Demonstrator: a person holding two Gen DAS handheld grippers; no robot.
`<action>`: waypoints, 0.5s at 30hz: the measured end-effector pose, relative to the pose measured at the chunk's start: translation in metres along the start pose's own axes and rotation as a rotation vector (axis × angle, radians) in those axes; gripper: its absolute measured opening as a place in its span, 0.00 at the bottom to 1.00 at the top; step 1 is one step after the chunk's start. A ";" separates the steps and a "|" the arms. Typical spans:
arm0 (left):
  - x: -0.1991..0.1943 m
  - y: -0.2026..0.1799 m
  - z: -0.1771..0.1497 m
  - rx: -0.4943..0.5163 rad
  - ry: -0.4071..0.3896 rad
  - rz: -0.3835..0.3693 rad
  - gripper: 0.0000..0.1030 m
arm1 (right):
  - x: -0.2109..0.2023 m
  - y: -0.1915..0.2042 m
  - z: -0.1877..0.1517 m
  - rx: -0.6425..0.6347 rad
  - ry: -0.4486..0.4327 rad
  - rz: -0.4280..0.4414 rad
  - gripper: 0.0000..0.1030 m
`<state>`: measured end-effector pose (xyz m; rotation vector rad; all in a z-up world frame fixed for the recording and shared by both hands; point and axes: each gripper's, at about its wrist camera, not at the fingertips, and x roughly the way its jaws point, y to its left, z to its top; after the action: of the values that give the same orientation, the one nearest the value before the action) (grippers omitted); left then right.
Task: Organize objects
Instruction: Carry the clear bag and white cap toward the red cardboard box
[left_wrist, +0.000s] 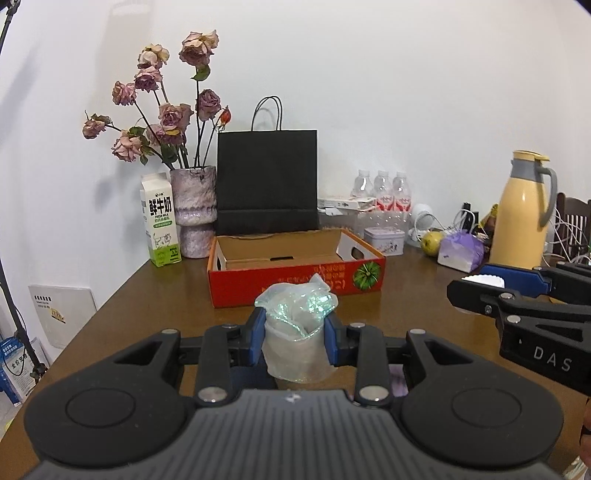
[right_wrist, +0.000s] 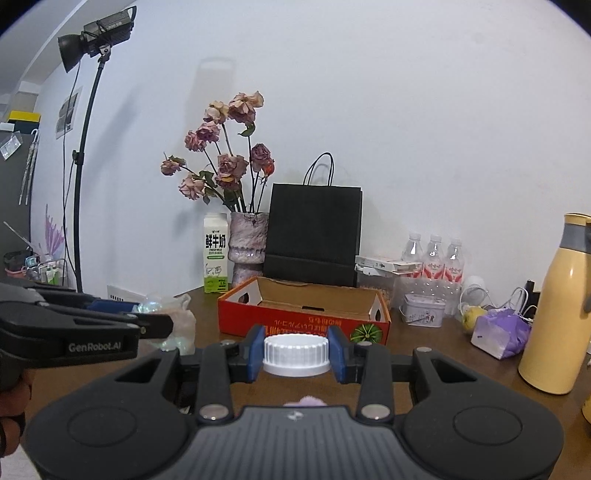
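the red box (left_wrist: 295, 286) sits open ahead of me on the table (left_wrist: 166, 295). my left gripper (left_wrist: 295, 338) squeezes a crinkly plastic bag (left_wrist: 297, 328); my right gripper (right_wrist: 296, 350) pinches a white cap (right_wrist: 296, 353). the soft bag could slip out if i tilt.

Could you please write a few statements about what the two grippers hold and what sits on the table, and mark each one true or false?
1. The left gripper is clamped on a clear plastic bundle. True.
2. The right gripper is open and holds nothing. False: it grips a white ribbed cap.
3. The red cardboard tray is filled with bottles. False: no bottles show in it; the water bottles stand behind it.
4. The black paper bag stands upright behind the tray. True.
5. The milk carton lies flat. False: it stands upright beside the vase.
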<state>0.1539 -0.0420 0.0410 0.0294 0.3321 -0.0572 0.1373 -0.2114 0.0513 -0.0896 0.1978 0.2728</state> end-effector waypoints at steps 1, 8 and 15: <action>0.004 0.001 0.003 -0.002 0.001 0.002 0.32 | 0.005 -0.001 0.003 -0.001 0.001 0.000 0.34; 0.029 0.012 0.025 -0.005 -0.001 0.017 0.32 | 0.038 -0.009 0.023 -0.003 -0.003 0.007 0.34; 0.057 0.023 0.045 -0.009 0.013 0.026 0.32 | 0.073 -0.015 0.041 -0.011 0.006 0.017 0.34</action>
<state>0.2239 -0.0237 0.0657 0.0251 0.3448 -0.0299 0.2177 -0.2024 0.0776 -0.0997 0.2033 0.2905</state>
